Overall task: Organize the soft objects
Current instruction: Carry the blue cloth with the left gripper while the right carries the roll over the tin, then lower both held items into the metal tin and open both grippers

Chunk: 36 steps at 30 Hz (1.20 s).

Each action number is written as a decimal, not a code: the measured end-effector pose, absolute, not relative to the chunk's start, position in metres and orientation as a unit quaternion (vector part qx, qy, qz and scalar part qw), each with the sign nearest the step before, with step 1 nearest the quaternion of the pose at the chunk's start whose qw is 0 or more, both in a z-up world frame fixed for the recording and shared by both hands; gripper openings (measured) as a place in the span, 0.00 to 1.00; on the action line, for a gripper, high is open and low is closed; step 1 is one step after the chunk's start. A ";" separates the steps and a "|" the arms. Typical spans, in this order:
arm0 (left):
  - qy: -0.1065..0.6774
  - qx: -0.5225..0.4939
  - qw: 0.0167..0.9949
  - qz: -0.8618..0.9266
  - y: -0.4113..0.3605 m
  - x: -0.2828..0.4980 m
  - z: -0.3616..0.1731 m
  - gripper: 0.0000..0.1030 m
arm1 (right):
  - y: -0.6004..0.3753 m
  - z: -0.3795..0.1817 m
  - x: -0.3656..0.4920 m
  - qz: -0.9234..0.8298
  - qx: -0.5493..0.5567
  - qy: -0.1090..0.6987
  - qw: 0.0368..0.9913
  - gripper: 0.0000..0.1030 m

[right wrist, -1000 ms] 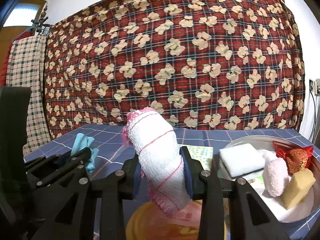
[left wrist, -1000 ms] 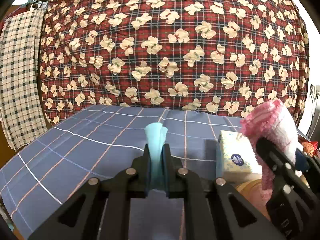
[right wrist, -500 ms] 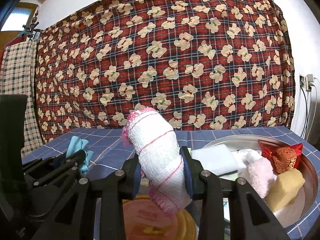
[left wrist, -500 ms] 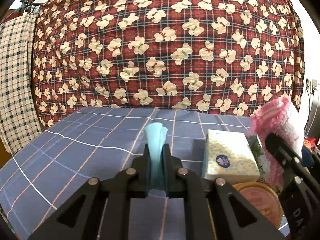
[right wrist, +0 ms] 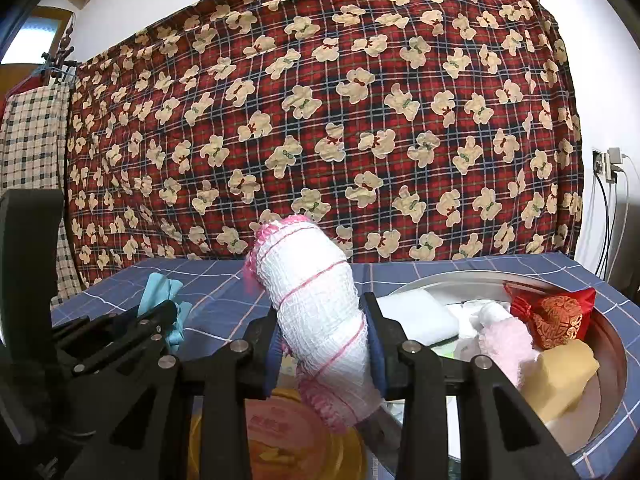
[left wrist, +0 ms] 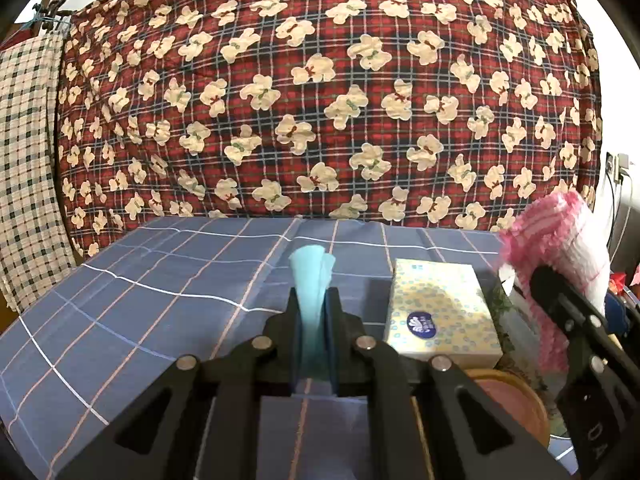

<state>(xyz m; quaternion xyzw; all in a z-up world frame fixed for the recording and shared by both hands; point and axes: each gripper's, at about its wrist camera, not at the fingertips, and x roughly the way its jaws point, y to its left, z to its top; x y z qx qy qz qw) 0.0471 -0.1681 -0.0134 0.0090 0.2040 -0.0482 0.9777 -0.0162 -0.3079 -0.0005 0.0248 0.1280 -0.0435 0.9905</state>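
1. Rolled white towel (right wrist: 320, 320) with pink edging and pink stripes: clamped upright, slightly tilted, between the jaws of the right gripper (right wrist: 324, 344), above the table; its pink hem hangs below the jaws over a round orange lid (right wrist: 280, 432). The left wrist view shows the same towel at the right edge (left wrist: 560, 240).
2. Light blue cloth (left wrist: 310, 296): pinched between the narrowly set jaws of the left gripper (left wrist: 312, 332), its folded end standing up above the fingertips. In the right wrist view it appears at the left, held by the left gripper (right wrist: 160, 300).
3. Round metal tray (right wrist: 612, 344): on the table, to the right of the right gripper. It holds a folded white cloth (right wrist: 420, 316), a fluffy pink item (right wrist: 508, 344), a yellow sponge-like block (right wrist: 560, 376) and a red embroidered pouch (right wrist: 556, 316).
4. Tissue box (left wrist: 438, 312), yellow-patterned with a blue oval logo: lies flat on the table between the two grippers, just behind the orange lid (left wrist: 508, 396).
5. Table (left wrist: 140, 300): covered with a blue cloth crossed by white and pink lines.
6. Background: a red plaid blanket (left wrist: 320, 100) printed with cream bears hangs behind the table; a beige checked cloth (left wrist: 24, 160) hangs at the left.
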 end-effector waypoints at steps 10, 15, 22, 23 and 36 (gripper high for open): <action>0.204 0.012 0.977 -0.057 -0.177 0.045 -0.013 0.09 | -0.311 0.002 -0.022 -0.046 0.022 0.120 0.991 0.37; 0.206 0.018 0.976 -0.066 -0.183 0.043 -0.013 0.09 | -0.311 0.003 -0.023 -0.046 0.021 0.119 0.992 0.37; 0.206 0.019 0.976 -0.073 -0.189 0.041 -0.013 0.09 | -0.317 0.003 -0.027 -0.052 0.022 0.116 0.992 0.37; 0.206 0.020 0.976 -0.073 -0.189 0.041 -0.013 0.09 | -0.318 0.003 -0.027 -0.053 0.021 0.117 0.992 0.37; 0.220 0.034 0.969 -0.105 -0.205 0.041 0.003 0.09 | -0.334 0.013 -0.033 -0.057 0.027 0.107 0.992 0.37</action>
